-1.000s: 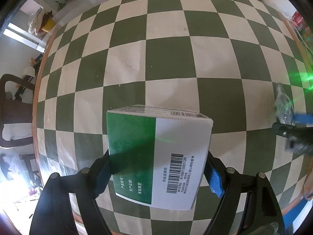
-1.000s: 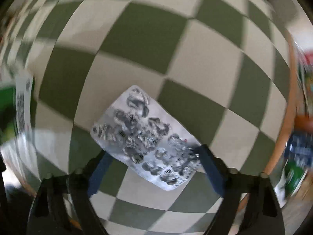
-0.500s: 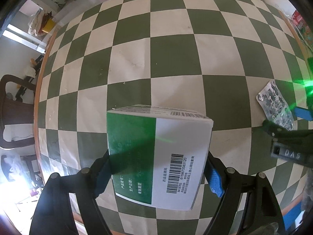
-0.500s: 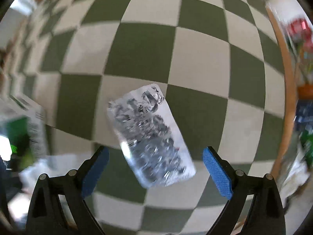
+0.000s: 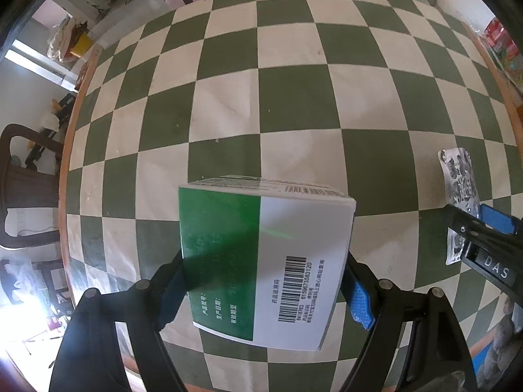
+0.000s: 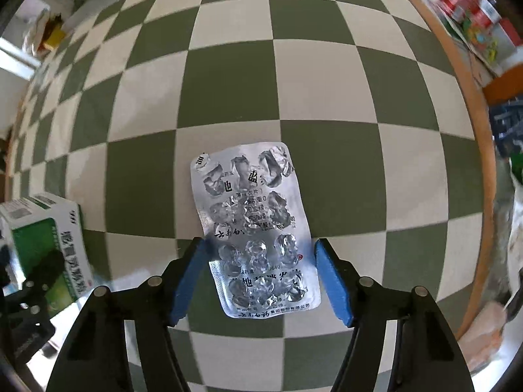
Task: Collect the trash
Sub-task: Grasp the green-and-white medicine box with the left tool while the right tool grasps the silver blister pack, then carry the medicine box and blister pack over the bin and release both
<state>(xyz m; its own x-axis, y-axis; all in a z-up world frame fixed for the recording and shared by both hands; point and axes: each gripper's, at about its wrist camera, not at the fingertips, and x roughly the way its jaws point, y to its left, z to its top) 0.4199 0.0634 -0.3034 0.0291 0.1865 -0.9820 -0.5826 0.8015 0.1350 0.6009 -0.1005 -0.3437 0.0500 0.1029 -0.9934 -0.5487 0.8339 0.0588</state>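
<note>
1. Two trash items show; of the left hand-held gripper [image 5: 266, 289] we see its pads clamped on one green-and-white cardboard box [image 5: 266, 258], its bottom edge hidden behind the fingers.
2. One crumpled foil blister sheet [image 6: 256, 232], its pockets burst, lies flat on the checked table [image 6: 228, 75].
3. The right hand-held gripper [image 6: 260, 281] has just been closing; its blue pads flank the sheet, and we cannot tell whether they touch it.

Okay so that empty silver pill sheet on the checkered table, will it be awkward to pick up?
Probably a bit. The blister sheet lies flat on the checkered table, so the right gripper has little edge to catch. Its pockets look crushed and empty, so it is likely very light and bendy, and may buckle under squeeze. The foil looks smooth and might slip.
</note>
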